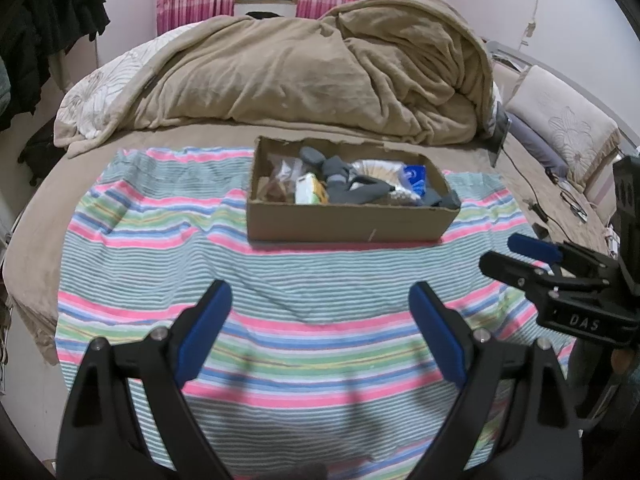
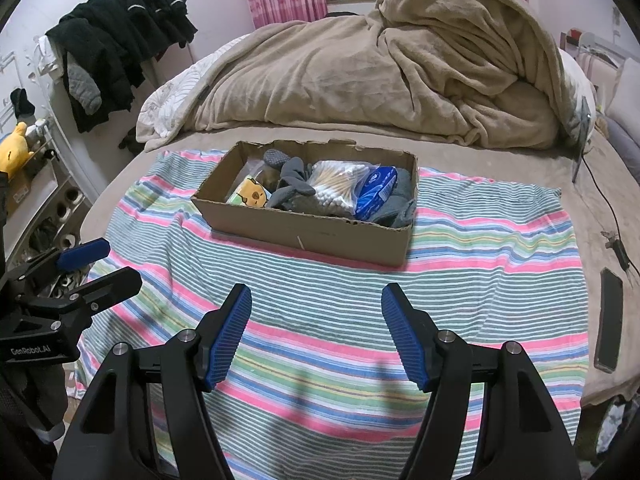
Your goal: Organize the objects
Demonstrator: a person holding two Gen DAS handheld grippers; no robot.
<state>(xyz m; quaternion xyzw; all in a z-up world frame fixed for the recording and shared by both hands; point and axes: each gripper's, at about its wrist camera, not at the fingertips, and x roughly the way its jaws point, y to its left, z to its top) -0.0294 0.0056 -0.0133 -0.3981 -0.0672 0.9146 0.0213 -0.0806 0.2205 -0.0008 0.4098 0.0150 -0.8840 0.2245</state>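
We hold our left gripper and right gripper side by side above the pink, green and blue striped cloth spread on the bed, both with blue-padded jaws spread wide and nothing between them. The shallow brown cardboard box lies ahead of both grippers, well apart from the fingertips, holding grey socks, a clear bag of cotton swabs and a blue tissue packet.
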